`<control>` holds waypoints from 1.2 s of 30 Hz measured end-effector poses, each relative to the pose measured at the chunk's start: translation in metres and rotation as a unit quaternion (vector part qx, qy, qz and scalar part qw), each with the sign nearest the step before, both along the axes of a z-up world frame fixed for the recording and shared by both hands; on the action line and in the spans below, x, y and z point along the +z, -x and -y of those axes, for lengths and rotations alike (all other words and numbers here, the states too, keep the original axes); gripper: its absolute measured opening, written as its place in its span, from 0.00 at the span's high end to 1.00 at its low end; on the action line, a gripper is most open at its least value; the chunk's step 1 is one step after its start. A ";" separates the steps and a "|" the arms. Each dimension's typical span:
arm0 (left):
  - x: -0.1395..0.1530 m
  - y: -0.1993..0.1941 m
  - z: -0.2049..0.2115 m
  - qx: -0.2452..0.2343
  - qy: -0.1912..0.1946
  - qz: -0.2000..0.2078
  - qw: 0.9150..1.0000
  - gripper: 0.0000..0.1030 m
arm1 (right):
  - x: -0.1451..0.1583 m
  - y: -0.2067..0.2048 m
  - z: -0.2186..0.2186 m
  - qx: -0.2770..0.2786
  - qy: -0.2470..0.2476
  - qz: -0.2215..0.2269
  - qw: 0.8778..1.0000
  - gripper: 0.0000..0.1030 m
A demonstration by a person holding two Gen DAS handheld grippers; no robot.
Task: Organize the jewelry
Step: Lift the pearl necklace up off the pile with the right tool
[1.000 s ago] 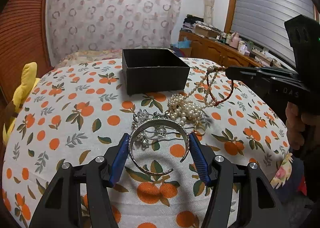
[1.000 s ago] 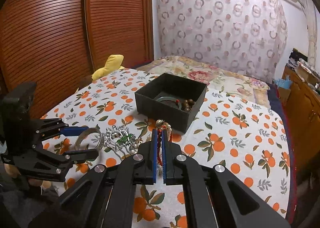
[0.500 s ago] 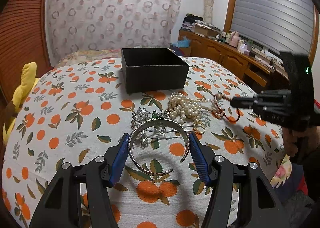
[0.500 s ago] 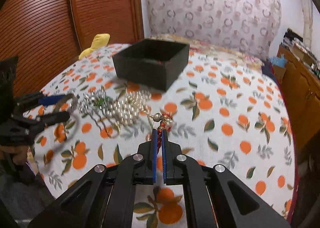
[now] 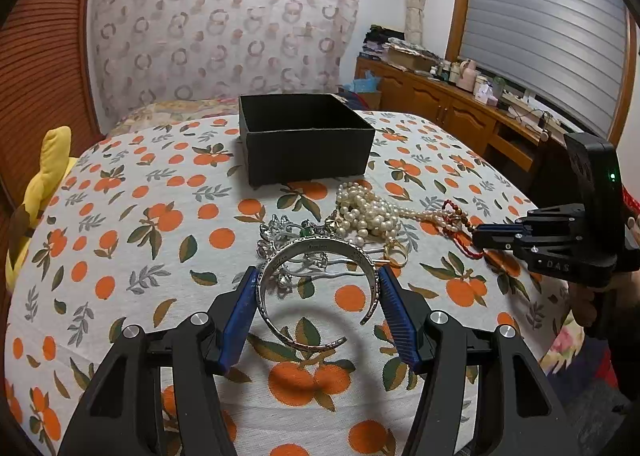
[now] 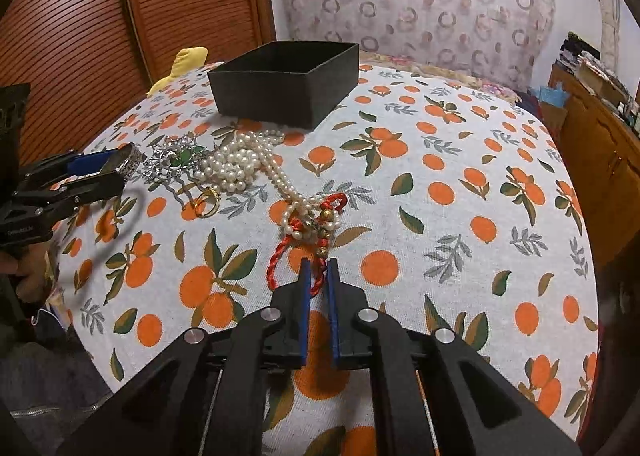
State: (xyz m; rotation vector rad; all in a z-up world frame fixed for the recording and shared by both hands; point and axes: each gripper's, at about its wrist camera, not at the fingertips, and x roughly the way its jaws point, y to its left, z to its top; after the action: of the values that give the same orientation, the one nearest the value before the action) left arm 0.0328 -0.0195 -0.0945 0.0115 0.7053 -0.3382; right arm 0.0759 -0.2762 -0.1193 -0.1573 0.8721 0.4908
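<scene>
My left gripper (image 5: 316, 288) is shut on a silver open bangle (image 5: 320, 248), which hangs just above the tablecloth. My right gripper (image 6: 319, 272) is low over the cloth and its jaws are opening. A red cord bracelet with gold beads (image 6: 304, 240) lies on the cloth, one loop between the parted pads, which do not press on it. The cord is tangled with the tail of a pearl necklace (image 6: 240, 164). A silver hair comb with a green stone (image 6: 176, 158) and a gold ring (image 6: 206, 202) lie nearby. The open black box (image 6: 280, 92) stands behind them.
A round table under an orange-print cloth (image 6: 460, 160) holds everything. A yellow plush toy (image 5: 48, 172) sits at its left edge. Wooden cabinets (image 5: 440, 104) with clutter line the right wall, and a bed stands behind the table.
My right gripper came down from mid-air to the cloth with the red cord and pearl strand, and its jaws have parted a little. The left gripper and bangle stayed put.
</scene>
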 end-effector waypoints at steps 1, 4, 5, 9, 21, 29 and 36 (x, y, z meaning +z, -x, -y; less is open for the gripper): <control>0.000 0.000 0.000 0.000 0.000 0.000 1.000 0.45 | 0.000 0.000 0.000 0.001 0.000 0.000 1.000 0.90; 0.000 0.000 0.000 0.001 0.001 -0.001 1.000 0.45 | 0.001 0.003 -0.005 0.014 0.006 0.003 1.000 0.96; 0.000 0.000 0.000 0.001 0.001 -0.001 1.000 0.45 | 0.002 0.004 -0.006 0.021 0.009 0.004 1.000 0.96; 0.000 0.000 0.000 0.001 0.001 -0.001 1.000 0.45 | 0.020 0.006 -0.002 0.010 -0.001 0.041 0.999 0.97; -0.001 -0.001 0.003 0.001 0.002 0.000 1.000 0.45 | 0.074 0.000 0.012 -0.011 -0.003 0.114 0.993 0.97; -0.001 -0.001 0.004 0.000 0.002 -0.001 1.000 0.45 | 0.031 -0.013 0.036 -0.076 0.068 0.071 0.992 0.94; -0.001 0.000 0.006 -0.004 0.001 -0.002 1.000 0.45 | 0.032 -0.022 0.029 -0.052 0.044 0.073 0.995 0.67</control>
State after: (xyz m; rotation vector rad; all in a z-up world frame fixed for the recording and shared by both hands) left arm 0.0327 -0.0258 -0.0955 0.0125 0.7087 -0.3468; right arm 0.0975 -0.3054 -0.0872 -0.2248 0.7556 0.3397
